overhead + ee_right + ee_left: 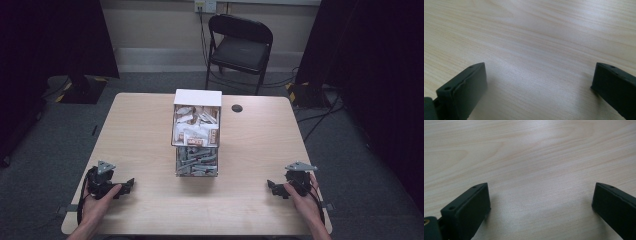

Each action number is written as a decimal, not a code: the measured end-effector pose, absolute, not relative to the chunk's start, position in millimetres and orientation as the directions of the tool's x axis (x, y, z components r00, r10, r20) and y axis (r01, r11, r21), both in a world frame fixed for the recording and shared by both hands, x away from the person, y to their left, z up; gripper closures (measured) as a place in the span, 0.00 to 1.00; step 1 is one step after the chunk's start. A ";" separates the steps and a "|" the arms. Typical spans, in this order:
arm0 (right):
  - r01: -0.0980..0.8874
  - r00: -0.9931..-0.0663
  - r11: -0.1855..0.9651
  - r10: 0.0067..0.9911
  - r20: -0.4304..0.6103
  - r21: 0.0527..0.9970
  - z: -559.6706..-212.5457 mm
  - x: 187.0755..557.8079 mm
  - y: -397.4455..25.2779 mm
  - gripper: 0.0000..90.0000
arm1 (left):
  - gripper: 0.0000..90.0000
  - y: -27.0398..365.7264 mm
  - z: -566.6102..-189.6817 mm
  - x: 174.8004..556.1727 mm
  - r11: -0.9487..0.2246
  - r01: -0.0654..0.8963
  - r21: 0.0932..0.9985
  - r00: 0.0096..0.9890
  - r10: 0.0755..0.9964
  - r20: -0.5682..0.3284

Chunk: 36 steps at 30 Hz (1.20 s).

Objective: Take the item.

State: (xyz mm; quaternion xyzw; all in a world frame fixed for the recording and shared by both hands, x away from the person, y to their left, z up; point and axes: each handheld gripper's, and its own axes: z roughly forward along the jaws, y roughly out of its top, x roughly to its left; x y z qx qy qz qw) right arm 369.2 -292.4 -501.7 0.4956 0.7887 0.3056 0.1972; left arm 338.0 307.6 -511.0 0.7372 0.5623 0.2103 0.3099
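Note:
A clear two-tier box [196, 134] stands in the middle of the wooden table [140, 130]; its upper tier holds several white and brown packets, its lower tier several grey packets. My left gripper [129, 185] rests at the table's front left, held by a hand, jaws pointing right. My right gripper [271, 187] rests at the front right, jaws pointing left. In the left gripper view the left gripper [540, 202] is open over bare wood. In the right gripper view the right gripper [539, 82] stands open too, nothing between its black jaws.
A small dark round cap [237, 108] sits in the tabletop right of the box's back. A black folding chair [240, 47] stands beyond the far edge. Dark curtains hang at both sides, and cables lie on the grey floor.

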 end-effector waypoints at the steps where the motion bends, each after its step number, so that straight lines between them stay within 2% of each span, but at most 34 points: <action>1: 0.661 -0.431 0.322 0.902 -0.008 0.678 -501.7 369.2 -292.4 0.00 | 0.01 307.6 -511.0 338.0 -0.175 0.699 0.693 0.279 0.959 -0.038; 15: 0.661 -0.432 0.324 0.902 -0.009 0.677 -501.7 369.3 -292.6 0.00 | 0.02 307.6 -509.7 339.4 -0.177 0.706 0.686 0.275 0.961 -0.036; 20: 0.661 -0.432 0.323 0.902 -0.009 0.677 -501.7 369.2 -292.5 0.00 | 0.06 308.3 -507.9 339.7 -0.169 0.712 0.682 0.262 0.964 -0.035; 23: 0.661 -0.432 0.323 0.902 -0.008 0.678 -501.7 369.2 -292.5 0.00 | 0.20 309.2 -505.4 339.7 -0.165 0.708 0.687 0.261 0.965 -0.038; 36: 0.660 -0.433 0.323 0.902 -0.009 0.678 -501.8 369.3 -292.6 0.00 | 0.24 304.6 -494.1 339.0 -0.186 0.686 0.703 0.325 0.943 -0.068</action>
